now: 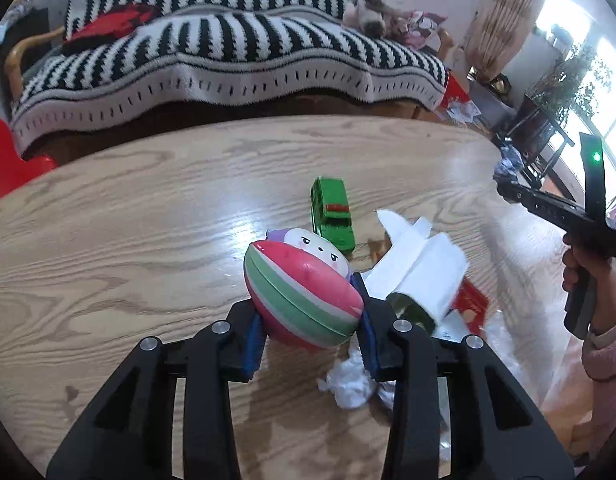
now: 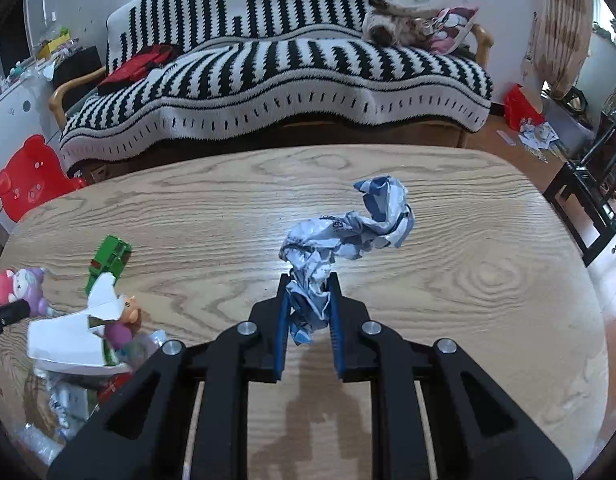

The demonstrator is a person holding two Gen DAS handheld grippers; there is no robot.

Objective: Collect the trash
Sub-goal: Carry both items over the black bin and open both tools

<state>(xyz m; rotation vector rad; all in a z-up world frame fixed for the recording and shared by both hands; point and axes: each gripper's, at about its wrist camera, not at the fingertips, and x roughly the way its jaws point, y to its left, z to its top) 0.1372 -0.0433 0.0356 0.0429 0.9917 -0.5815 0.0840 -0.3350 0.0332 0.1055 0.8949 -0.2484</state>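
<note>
Trash here is mostly paper, spread over a broad wooden table (image 2: 487,240) that stands in front of a sofa under a black-and-white striped blanket (image 2: 292,76). Largest of the litter is a torn white carton (image 1: 419,264) lying on the table's side nearest the person's body, with a red wrapper (image 1: 469,306) partly under it and a green toy car (image 1: 332,213) just beyond it. A crumpled blue-and-white paper wad (image 2: 339,236) hangs clear of the tabletop, its lower end pinched between the nearly closed blue-padded jaws of the right gripper (image 2: 309,300); from the left wrist view that gripper is held well above the table edge, the person's right hand (image 1: 587,280) wrapped around its handle with a pink sleeve at the wrist. The left gripper (image 1: 308,320) sits low over the table, its jaws set fairly wide and pressed against both sides of a pink-and-green striped squishy toy (image 1: 304,296) with a small cartoon face. A small crumpled white tissue (image 1: 349,384) lies on the table just under that gripper's right finger.
</note>
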